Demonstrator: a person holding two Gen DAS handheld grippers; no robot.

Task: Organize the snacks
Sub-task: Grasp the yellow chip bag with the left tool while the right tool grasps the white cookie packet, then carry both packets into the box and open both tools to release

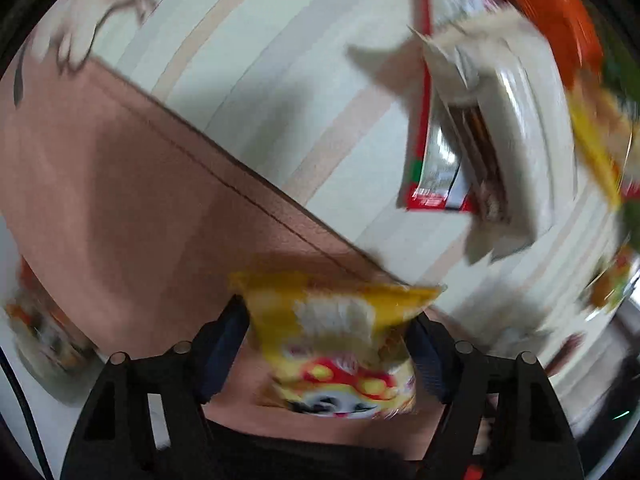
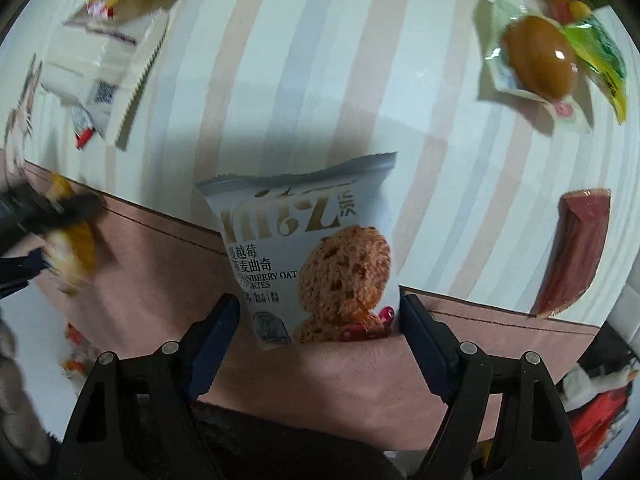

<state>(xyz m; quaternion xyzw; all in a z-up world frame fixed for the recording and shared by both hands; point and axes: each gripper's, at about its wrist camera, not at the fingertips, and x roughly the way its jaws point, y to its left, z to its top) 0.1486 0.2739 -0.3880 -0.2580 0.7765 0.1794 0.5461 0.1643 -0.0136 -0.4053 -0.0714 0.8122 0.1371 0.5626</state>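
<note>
Snacks lie scattered on the striped tablecloth (image 2: 304, 60): one brown egg pack (image 2: 532, 56), one red sausage stick (image 2: 572, 252), one white wafer pack (image 2: 96, 64). Right gripper (image 2: 320, 316) grasps a cranberry oat cookie packet (image 2: 312, 256); left gripper (image 1: 328, 320) grasps a blurred yellow snack packet (image 1: 340, 340) above the pink box (image 1: 120, 208).

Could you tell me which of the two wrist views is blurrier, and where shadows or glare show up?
Left wrist view: heavy motion smear, worst on the loose packets at right; the yellow packet is soft too. Right wrist view: sharper, the cookie packet has readable print, a shadow falls on the striped cloth behind it, and a glare spot sits on the brown snack.
</note>
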